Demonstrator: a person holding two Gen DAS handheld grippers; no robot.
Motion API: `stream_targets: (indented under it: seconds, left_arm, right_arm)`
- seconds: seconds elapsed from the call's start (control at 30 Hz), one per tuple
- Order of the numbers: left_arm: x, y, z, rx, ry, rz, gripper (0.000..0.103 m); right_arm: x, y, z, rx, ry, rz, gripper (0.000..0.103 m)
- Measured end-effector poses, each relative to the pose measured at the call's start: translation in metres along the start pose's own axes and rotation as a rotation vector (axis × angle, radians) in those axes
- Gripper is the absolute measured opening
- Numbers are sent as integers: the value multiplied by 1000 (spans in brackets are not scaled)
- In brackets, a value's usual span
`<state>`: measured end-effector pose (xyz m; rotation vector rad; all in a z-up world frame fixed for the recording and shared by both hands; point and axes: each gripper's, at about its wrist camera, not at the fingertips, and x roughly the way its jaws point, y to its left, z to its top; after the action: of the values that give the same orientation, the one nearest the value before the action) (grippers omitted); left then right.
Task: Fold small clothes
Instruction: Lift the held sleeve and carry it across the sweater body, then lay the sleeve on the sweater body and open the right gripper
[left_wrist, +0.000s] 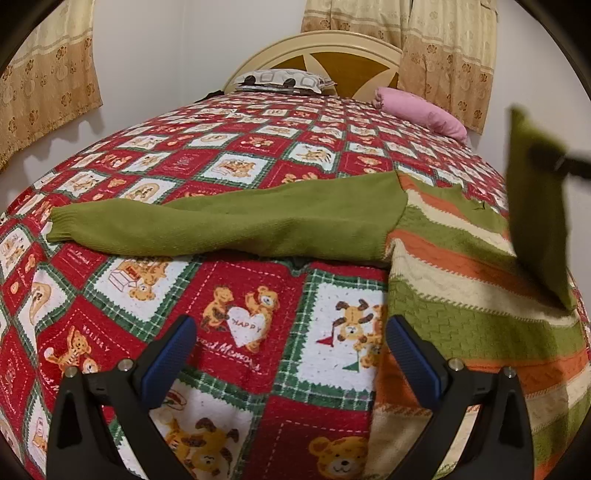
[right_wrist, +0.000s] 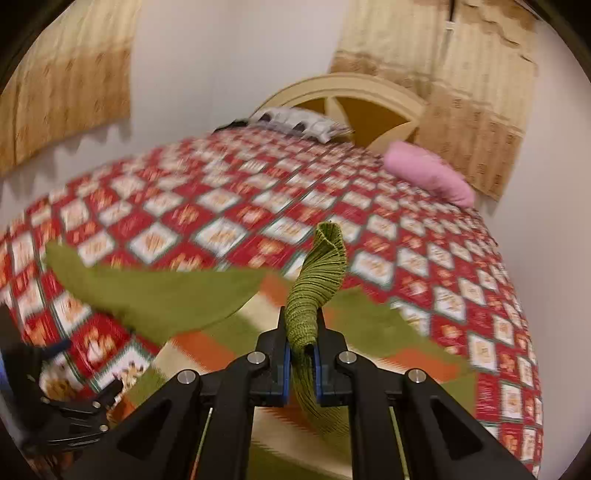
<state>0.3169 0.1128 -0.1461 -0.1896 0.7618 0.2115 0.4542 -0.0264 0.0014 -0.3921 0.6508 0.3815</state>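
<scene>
your left gripper (left_wrist: 290, 354) hung over the bed (left_wrist: 236, 155), its jaws wide with nothing between them, only the teddy-print cover below. just ahead and to its right lay the sweater (left_wrist: 461, 258), striped green, cream and orange, spread flat on the cover. one plain green sleeve (left_wrist: 229, 221) stretched out flat to the left across the bed, its cuff (left_wrist: 61, 225) the far end.

your right gripper (right_wrist: 301, 354) had its jaws narrow, clamped on the ribbed cuff of the other sleeve (right_wrist: 314, 280), which stood up between the blue pads (right_wrist: 283, 363) and curled at the top. in the left wrist view that lifted sleeve hung as a green flap at the right edge, above the sweater's body, with a dark blurred bit of the right gripper crossing it.

the right wrist view was blurred. a patterned pillow (left_wrist: 280, 83) and a pink pillow (left_wrist: 421, 114) sat at the headboard (left_wrist: 332, 44), well apart from the sweater. curtains (left_wrist: 48, 81) hung on the walls.
</scene>
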Motion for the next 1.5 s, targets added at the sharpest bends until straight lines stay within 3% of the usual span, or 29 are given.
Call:
stream_targets:
  seconds: [0.13, 0.17, 0.2, 0.27, 0.5, 0.63, 0.7, 0.83, 0.9, 1.0, 1.1, 1.17, 1.23, 1.27, 1.3, 1.37, 1.5]
  left_arm:
    - [3, -2, 0, 9, 16, 9, 103]
    - [5, -3, 0, 13, 22, 13, 103]
    - [5, -3, 0, 15, 25, 14, 103]
    - [6, -4, 0, 21, 28, 15, 103]
    - [4, 3, 4, 25, 102, -48, 103]
    - [-22, -3, 19, 50, 31, -73, 103]
    - [-32, -15, 29, 76, 3, -121, 103]
    - [-25, -58, 41, 173, 35, -207, 103]
    - [-11, -78, 42, 223, 35, -198, 89]
    - [13, -89, 40, 242, 96, -205, 71]
    - [33, -100, 33, 242, 149, -195, 56]
    - [44, -101, 29, 210, 176, -218, 54]
    - [41, -102, 27, 208, 146, -226, 52]
    - [40, -103, 26, 214, 143, -230, 37]
    - [36, -104, 26, 220, 127, -237, 11]
    - [32, -102, 26, 219, 107, -263, 11]
    - [28, -95, 25, 187, 81, -239, 11]
  right_arm:
    - [47, 40, -30, -84, 104, 49, 9]
    - [58, 45, -38, -93, 148, 74, 14]
    - [66, 45, -44, -92, 191, 94, 33]
    - [73, 43, -53, -70, 237, 118, 60]
    - [14, -22, -82, 98, 174, 214, 60]
    - [-14, -63, -112, 87, 162, 102, 60]
    - [-19, -80, -130, 85, 169, 36, 60]
    - [-20, -104, -153, 142, 188, 30, 60]
    - [-20, -113, -161, 186, 191, 30, 60]
    - [-25, -125, -171, 238, 178, 22, 60]
    - [-29, -140, -178, 257, 167, -34, 60]
    - [-33, -158, -182, 301, 157, -79, 60]
    - [-36, -176, -188, 354, 148, -95, 60]
    - [-36, -184, -191, 379, 146, -101, 60]
    - [-35, -188, -194, 392, 145, -108, 60]
    - [-32, -192, -198, 399, 152, -124, 60]
    - [-24, -193, -201, 398, 169, -155, 60]
